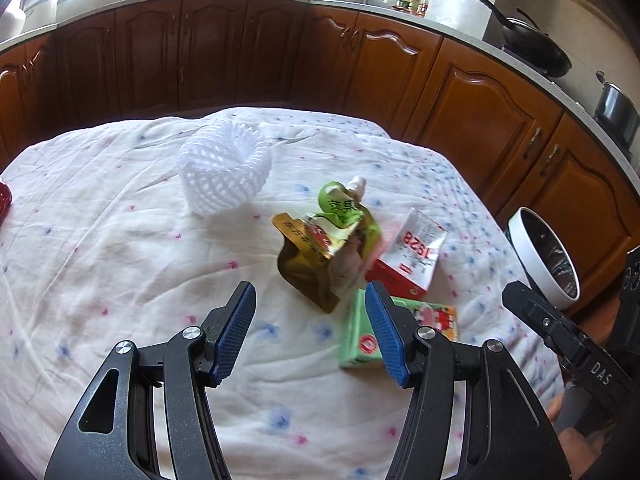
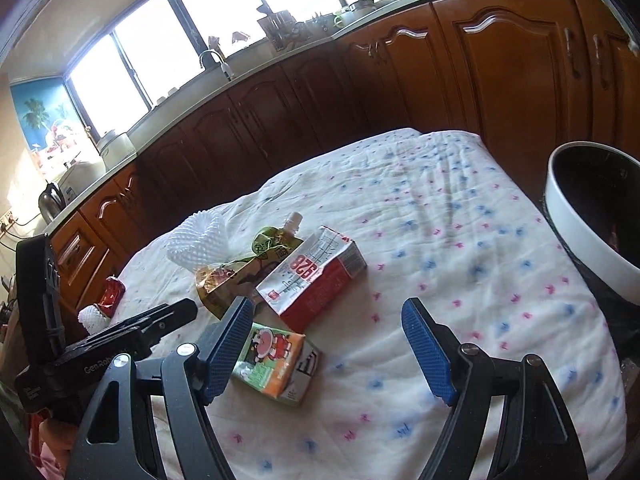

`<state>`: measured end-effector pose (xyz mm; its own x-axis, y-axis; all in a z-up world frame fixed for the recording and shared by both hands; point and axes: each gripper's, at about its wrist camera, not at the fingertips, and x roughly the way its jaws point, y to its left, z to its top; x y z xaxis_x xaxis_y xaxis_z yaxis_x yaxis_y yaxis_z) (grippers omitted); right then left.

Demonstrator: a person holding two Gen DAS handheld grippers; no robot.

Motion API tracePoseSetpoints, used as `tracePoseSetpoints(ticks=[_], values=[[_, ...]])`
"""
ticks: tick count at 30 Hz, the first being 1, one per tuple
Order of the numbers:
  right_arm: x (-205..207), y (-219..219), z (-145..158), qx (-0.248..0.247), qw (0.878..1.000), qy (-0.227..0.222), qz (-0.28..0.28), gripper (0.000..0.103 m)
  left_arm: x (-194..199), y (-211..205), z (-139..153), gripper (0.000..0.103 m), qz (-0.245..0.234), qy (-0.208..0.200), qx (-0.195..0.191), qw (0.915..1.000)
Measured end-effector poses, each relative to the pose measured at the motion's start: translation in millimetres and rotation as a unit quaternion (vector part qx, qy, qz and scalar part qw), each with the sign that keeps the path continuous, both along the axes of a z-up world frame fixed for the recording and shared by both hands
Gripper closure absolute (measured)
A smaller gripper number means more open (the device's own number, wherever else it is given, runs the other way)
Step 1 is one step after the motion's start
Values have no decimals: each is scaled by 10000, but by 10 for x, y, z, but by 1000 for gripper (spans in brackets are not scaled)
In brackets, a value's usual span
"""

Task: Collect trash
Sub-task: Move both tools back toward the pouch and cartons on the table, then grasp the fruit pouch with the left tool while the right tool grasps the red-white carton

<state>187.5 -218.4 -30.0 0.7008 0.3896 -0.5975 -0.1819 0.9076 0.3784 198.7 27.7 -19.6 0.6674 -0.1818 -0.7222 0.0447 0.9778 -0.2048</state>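
Trash lay clustered left of the bin; my left gripper and right gripper gaped empty; the carton might slide on loose cloth.

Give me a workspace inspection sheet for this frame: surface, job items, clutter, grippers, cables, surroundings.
Surface: table under a wrinkled white tablecloth with pink and blue specks.
Job's things: white foam fruit net; crumpled gold-green spout pouch; red-and-white carton lying on its side; small green-orange drink carton; red wrapper and a second foam net near the table's left edge. White-rimmed bin with dark liner beside the table.
Clutter: nothing seen beyond the trash.
Grippers: left gripper open, empty, beside the small carton; right gripper open, empty, the small carton just inside its left pad.
Cables: nothing seen.
Surroundings: wooden kitchen cabinets, counter with sink, wok and pot.
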Motion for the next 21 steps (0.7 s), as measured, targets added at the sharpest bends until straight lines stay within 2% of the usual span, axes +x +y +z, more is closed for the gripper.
tracePoseSetpoints(ticks=[7,9,11,13,16,17,21], values=[[279,92,-129,149,9994,301,-78,27,245,-18,-70,45,-85,62,104,9999],[360,104,-168,214,9989,398,-103,34,302,-31,-74,44,-119,42,133,9998],[445,114,-207,304,9981,534,-102,36,373,-42,-75,42,-138,7,198,9997],[518,138,-244,358,9972,656,-72,43,435,-60,-81,39,-196,-9,237,9995],[615,190,-320,418,9955,850,46,67,525,-76,-109,37,-283,21,296,9992],[629,199,-329,402,9953,877,59,77,561,-73,-127,37,-287,52,292,9991],[677,200,-279,298,9967,745,118,94,627,-69,-207,37,-357,236,161,9990]])
